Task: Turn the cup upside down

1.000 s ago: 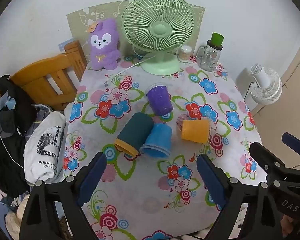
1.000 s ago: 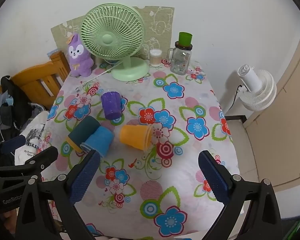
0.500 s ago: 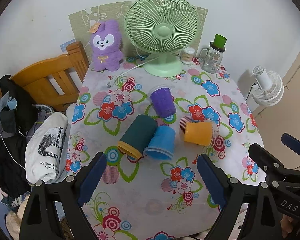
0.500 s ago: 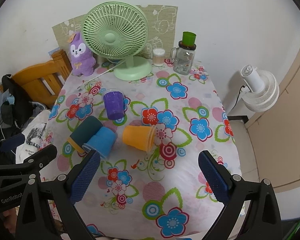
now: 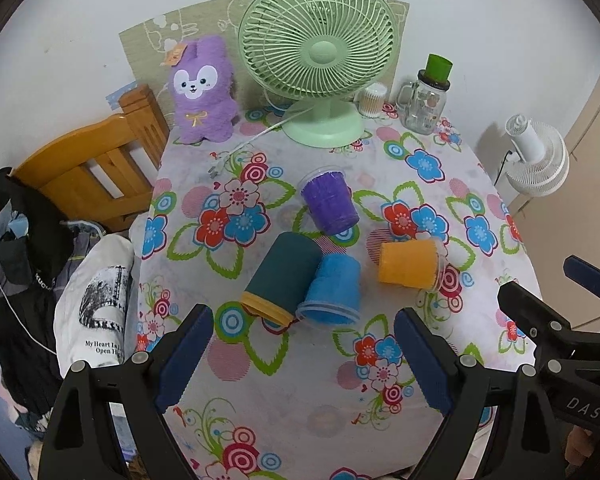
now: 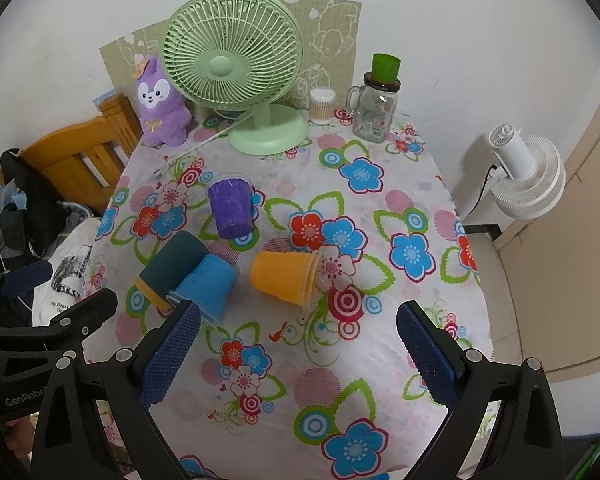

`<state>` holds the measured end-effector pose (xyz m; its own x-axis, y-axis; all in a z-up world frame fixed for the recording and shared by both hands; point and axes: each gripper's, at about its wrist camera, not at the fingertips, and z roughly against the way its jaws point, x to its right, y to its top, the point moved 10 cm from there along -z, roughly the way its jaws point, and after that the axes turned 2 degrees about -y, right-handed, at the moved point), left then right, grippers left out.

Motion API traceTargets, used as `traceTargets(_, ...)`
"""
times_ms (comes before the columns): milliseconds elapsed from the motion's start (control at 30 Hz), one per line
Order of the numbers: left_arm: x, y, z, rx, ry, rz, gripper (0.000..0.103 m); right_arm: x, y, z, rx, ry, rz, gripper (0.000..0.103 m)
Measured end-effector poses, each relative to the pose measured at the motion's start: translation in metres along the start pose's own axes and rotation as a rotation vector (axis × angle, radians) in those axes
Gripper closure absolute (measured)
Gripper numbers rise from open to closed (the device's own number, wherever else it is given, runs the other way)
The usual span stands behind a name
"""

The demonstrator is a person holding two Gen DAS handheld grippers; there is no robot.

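Four cups lie on their sides in the middle of the flowered table (image 5: pixel 440 184): a purple cup (image 5: pixel 331 204) farthest back, a dark teal cup (image 5: pixel 284 278) touching a blue cup (image 5: pixel 334 290), and an orange cup (image 6: pixel 285 276) a little apart to their right. Behind them stand a green fan (image 5: pixel 318 56), a plush rabbit (image 5: pixel 204 92) and a glass jar (image 6: pixel 374 114). The left gripper (image 5: pixel 302 356) and right gripper (image 6: pixel 298 354) hover with fingers spread wide, holding nothing.
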<state>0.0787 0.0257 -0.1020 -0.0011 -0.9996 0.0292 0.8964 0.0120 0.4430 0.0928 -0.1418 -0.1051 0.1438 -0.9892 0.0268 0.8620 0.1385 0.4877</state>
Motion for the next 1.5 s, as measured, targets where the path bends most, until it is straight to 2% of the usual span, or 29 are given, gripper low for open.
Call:
traceTargets(633, -0.023, 0.015, -0.052, -0.075, -0.004, -0.124, 0.010, -0.025, 0.013, -0.052, -0.069, -0.003, -0.012, 0.003)
traceTargets(900, -0.033, 0.013, -0.085, -0.140, -0.002, -0.176, 0.010, -0.035, 0.010, -0.082, -0.112, -0.004, -0.019, 0.003)
traceTargets(1000, -0.034, 0.011, -0.098, -0.184, -0.024, -0.190, 0.010, -0.036, 0.009, -0.092, -0.125, -0.013, -0.023, 0.003)
traceTargets(1500, -0.042, 0.004, -0.154, -0.275, -0.013, -0.264, 0.010, -0.043, -0.005, -0.138, -0.222, -0.040, -0.029, 0.003)
